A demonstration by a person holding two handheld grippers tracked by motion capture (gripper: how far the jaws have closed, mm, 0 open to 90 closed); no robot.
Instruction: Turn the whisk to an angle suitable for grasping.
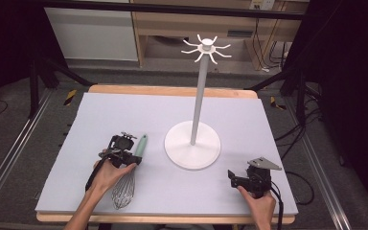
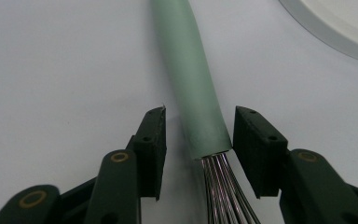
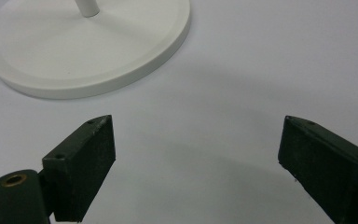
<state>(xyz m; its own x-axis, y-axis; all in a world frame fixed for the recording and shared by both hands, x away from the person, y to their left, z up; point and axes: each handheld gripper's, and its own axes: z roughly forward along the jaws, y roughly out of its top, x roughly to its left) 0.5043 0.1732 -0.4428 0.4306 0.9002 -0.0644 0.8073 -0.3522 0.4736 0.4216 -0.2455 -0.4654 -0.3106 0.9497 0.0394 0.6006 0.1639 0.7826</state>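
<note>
- High view: the whisk (image 1: 130,178) lies on the grey mat (image 1: 124,110) at lower left of the frame, mint handle pointing up towards the centre, wire head near the bottom edge.
- The left gripper (image 1: 133,152) sits right over the whisk where handle meets wires, a hand (image 1: 106,173) coming up from the bottom edge behind it.
- Left gripper view: the left gripper (image 2: 199,140) has its jaws either side of the handle's lower end, just where the wires (image 2: 221,186) come out.
- A thin strip of mat shows between each pad and the handle, so the jaws straddle it without pinching; whether the right-hand pad already brushes the handle is hard to tell.
- The handle (image 2: 189,70) runs from the middle of that view up to the top edge, flat on the mat.
- The white stand (image 1: 199,91) rises at centre frame in the high view, round base (image 1: 192,144) just right of the whisk handle, hooks fanned out at the top.
- A curve of that base (image 2: 335,28) shows at upper right of the left gripper view.
- The right gripper (image 1: 233,178) rests at lower right of the high view, well apart from the whisk.
- Right gripper view: the right gripper (image 3: 196,154) has its jaws wide apart, bare mat between them, the base (image 3: 88,51) at upper left.
</note>
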